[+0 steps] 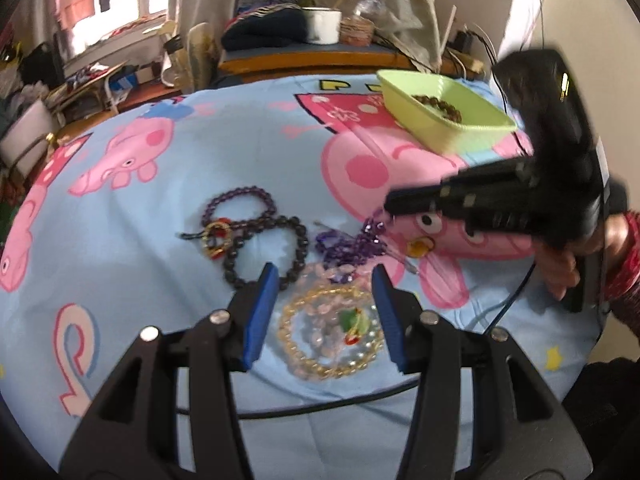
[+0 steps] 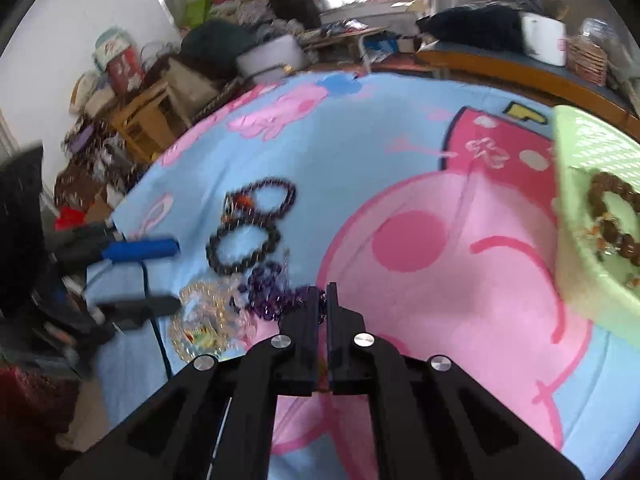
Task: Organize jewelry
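Several bead bracelets lie on a blue cartoon sheet. My left gripper (image 1: 325, 280) is open, its blue pads either side of a gold bead bracelet (image 1: 332, 332) with clear pink beads. A black bracelet (image 1: 266, 252), a dark purple one (image 1: 240, 204) and a purple crystal strand (image 1: 352, 246) lie beyond. My right gripper (image 2: 323, 294) is shut on the purple crystal strand (image 2: 276, 292); it also shows in the left wrist view (image 1: 390, 206). A green tray (image 1: 444, 114) holds a brown bracelet (image 1: 438, 106).
A black cable (image 1: 500, 308) runs over the sheet near the front right. A wooden bench with a white pot (image 1: 322, 24) and a basket stands behind the bed. Cluttered shelves and boxes (image 2: 152, 112) stand at the left.
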The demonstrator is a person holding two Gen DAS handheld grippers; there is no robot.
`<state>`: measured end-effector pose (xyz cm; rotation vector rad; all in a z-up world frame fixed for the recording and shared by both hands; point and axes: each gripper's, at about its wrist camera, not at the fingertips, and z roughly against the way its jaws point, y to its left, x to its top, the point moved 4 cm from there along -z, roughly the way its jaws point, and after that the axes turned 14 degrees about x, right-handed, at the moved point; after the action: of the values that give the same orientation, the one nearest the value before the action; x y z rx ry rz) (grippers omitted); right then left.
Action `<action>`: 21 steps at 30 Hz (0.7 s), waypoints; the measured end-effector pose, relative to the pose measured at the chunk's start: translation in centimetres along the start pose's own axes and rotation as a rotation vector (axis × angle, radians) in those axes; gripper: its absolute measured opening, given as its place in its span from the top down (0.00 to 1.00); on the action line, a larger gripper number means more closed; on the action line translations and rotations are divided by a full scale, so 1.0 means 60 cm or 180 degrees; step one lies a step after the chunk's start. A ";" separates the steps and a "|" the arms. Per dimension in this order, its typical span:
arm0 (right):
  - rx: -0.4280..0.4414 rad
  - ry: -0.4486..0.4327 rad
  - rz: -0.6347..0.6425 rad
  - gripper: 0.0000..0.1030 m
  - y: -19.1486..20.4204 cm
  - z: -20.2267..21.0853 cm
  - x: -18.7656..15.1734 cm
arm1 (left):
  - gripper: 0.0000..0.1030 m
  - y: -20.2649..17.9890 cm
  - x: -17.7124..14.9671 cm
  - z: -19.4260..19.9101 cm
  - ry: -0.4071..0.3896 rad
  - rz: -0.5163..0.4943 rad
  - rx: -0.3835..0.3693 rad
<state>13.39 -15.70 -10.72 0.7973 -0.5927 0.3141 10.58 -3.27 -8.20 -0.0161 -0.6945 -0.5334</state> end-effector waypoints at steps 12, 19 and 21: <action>0.0228 -0.0540 0.0132 1.00 0.068 0.088 0.044 | 0.47 -0.069 0.064 -0.048 -0.0170 -0.0256 -0.0011; 0.0144 -0.0929 0.0153 1.00 0.068 0.160 0.078 | 0.96 -0.067 0.104 -0.022 -0.0338 -0.0105 -0.0194; 0.0140 -0.1024 0.0114 1.00 0.062 0.178 0.088 | 0.96 -0.064 0.131 0.006 -0.0449 -0.0052 -0.0309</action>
<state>11.78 -20.96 0.45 0.8878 -0.9048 0.2333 13.57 -10.19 -3.69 -0.1399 -0.8062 -0.5853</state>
